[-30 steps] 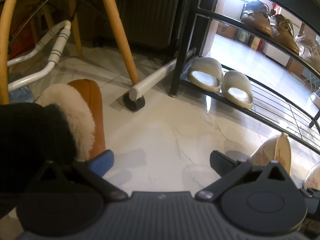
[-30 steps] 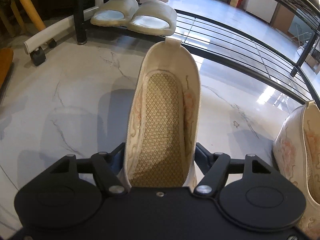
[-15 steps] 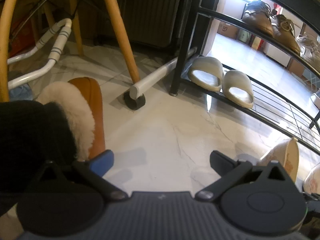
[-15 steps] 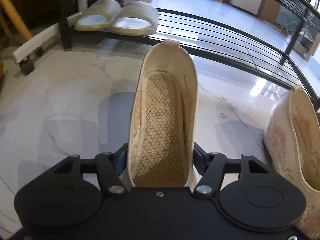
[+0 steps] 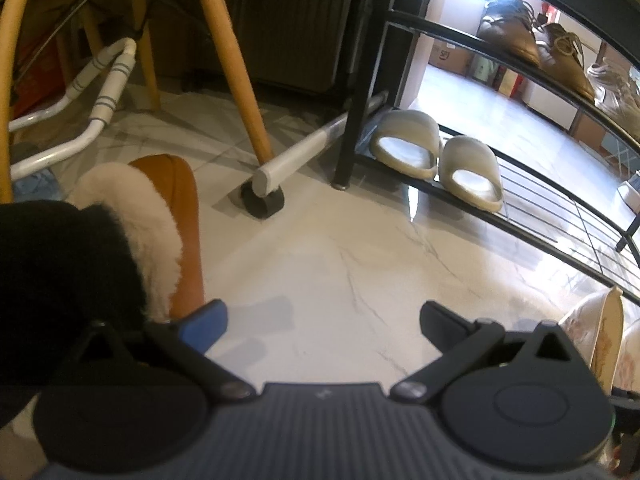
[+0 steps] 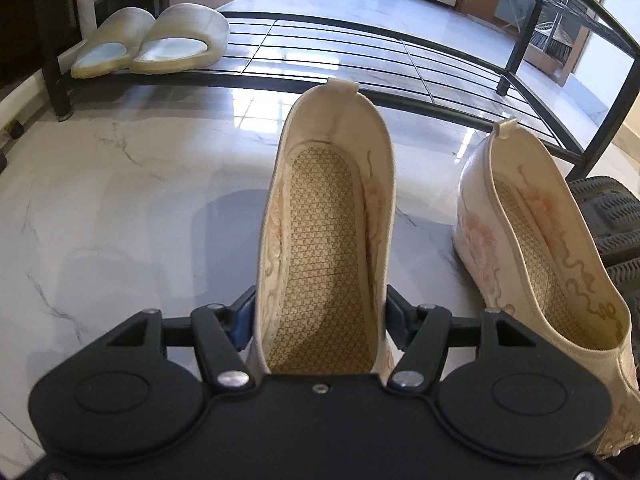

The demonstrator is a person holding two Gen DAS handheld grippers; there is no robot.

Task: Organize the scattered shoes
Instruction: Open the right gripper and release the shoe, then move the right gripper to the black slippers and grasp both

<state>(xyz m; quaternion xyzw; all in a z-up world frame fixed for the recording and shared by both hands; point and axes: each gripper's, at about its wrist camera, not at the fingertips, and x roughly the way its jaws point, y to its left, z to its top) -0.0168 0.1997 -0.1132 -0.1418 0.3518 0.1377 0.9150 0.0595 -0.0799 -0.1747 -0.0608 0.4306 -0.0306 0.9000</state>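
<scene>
A cream embroidered shoe (image 6: 324,240) with a woven insole stands heel-away between the fingers of my right gripper (image 6: 320,314). The pads touch its two sides while the jaws are opening. Its partner (image 6: 532,248) stands just to the right on the marble floor, and the pair shows at the edge of the left wrist view (image 5: 600,332). My left gripper (image 5: 322,320) hangs open over bare floor with nothing in it. A brown fur-lined slipper (image 5: 176,216) lies by its left finger, partly hidden by black knit fabric (image 5: 60,272).
A black wire shoe rack (image 6: 360,40) runs across the back, with beige slides (image 6: 152,40) on its bottom shelf and brown lace-ups (image 5: 532,44) above. A black ribbed sole (image 6: 604,216) lies far right. Wooden chair legs (image 5: 232,60) and a white castor tube (image 5: 296,156) stand at left.
My right gripper has carried the cream shoe to the right, close beside its partner, and the view has swung toward the rack's right end. The left gripper has stayed still.
</scene>
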